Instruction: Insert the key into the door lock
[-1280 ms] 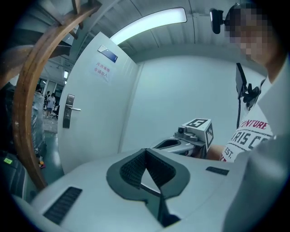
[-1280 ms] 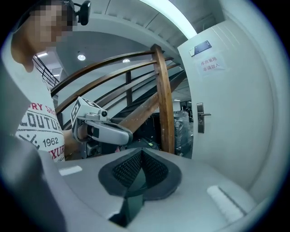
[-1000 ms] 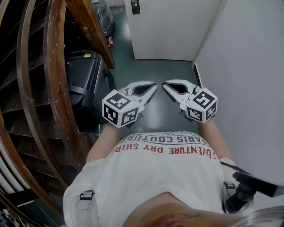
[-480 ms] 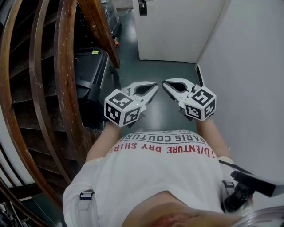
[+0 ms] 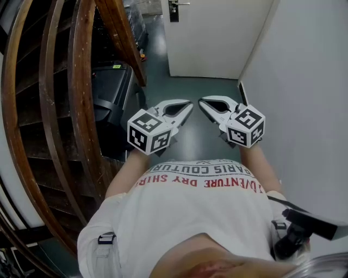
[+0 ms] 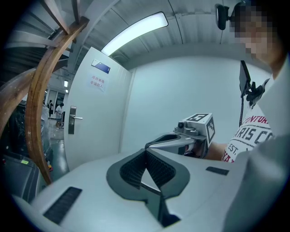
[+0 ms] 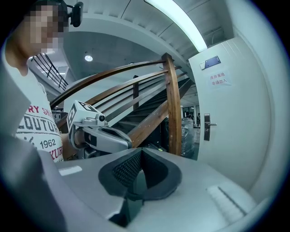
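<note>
Your left claw [image 5: 186, 106] and right claw [image 5: 203, 104] are pinched closed, no key visible. It's the approach step, so next reach the door lock [image 5: 174, 10], upper centre.

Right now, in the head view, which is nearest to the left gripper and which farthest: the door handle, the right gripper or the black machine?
1. The right gripper: right beside the left gripper.
2. The black machine: low on the left.
3. The door handle: far ahead, at the top.

The door [image 5: 217, 38] gets cut off at the top edge, and the lock plate [image 5: 174, 11] is shown too tiny for details.
</note>
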A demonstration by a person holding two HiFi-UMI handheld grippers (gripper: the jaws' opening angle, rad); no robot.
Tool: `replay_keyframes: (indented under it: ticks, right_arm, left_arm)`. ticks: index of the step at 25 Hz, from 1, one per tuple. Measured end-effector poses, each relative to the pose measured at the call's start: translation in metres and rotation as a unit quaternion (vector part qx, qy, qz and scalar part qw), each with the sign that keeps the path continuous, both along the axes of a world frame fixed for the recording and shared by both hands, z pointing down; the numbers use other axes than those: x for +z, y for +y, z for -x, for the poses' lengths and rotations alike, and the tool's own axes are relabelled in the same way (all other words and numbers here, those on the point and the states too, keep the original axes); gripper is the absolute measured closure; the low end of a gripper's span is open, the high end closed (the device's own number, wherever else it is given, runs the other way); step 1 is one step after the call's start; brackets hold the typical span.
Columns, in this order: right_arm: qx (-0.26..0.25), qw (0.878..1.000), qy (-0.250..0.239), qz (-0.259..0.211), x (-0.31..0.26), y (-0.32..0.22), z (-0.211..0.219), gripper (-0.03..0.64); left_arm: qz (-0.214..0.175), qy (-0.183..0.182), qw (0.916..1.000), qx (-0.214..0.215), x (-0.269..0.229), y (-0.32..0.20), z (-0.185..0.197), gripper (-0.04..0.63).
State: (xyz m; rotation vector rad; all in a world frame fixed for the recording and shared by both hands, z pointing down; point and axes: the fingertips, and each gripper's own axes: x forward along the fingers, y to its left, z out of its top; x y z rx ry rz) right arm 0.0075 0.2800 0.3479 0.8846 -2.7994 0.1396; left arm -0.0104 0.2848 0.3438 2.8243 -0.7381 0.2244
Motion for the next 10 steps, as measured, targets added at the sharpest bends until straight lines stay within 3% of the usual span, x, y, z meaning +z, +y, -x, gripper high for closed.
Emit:
replay_keyframes:
  ticks: [10]
  right_arm:
    - [0.000,1.000,0.000,-0.001,-0.001,0.008,-0.012,0.615]
  left_arm:
    - [0.001,0.000,1.0000,-0.004,-0.001,0.009,-0.011,0.594]
